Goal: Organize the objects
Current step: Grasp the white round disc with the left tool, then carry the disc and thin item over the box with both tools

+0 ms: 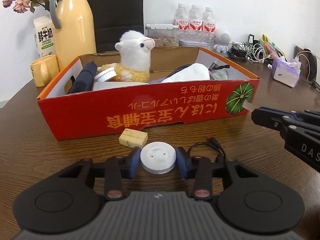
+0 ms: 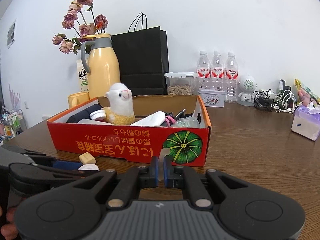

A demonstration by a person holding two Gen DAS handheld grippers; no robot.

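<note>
White round puck-shaped device (image 1: 158, 157), on the brown wooden table (image 1: 260, 160) near the red cardboard box (image 1: 144, 112), sits between the blue pads (image 1: 133, 161) of the left gripper (image 1: 158, 161), which press on both its sides. Beside it lie a tan speckled block (image 1: 133, 137) toward the box and a coiled black cable (image 1: 206, 147) at right. Right gripper (image 2: 160, 169), jaws nearly together, pinches a thin translucent strip (image 2: 163, 153) before the box's pumpkin print; inside the box, a white alpaca plush (image 1: 135, 57), dark pouch (image 1: 83, 78) and white cloth (image 1: 188, 73).
</note>
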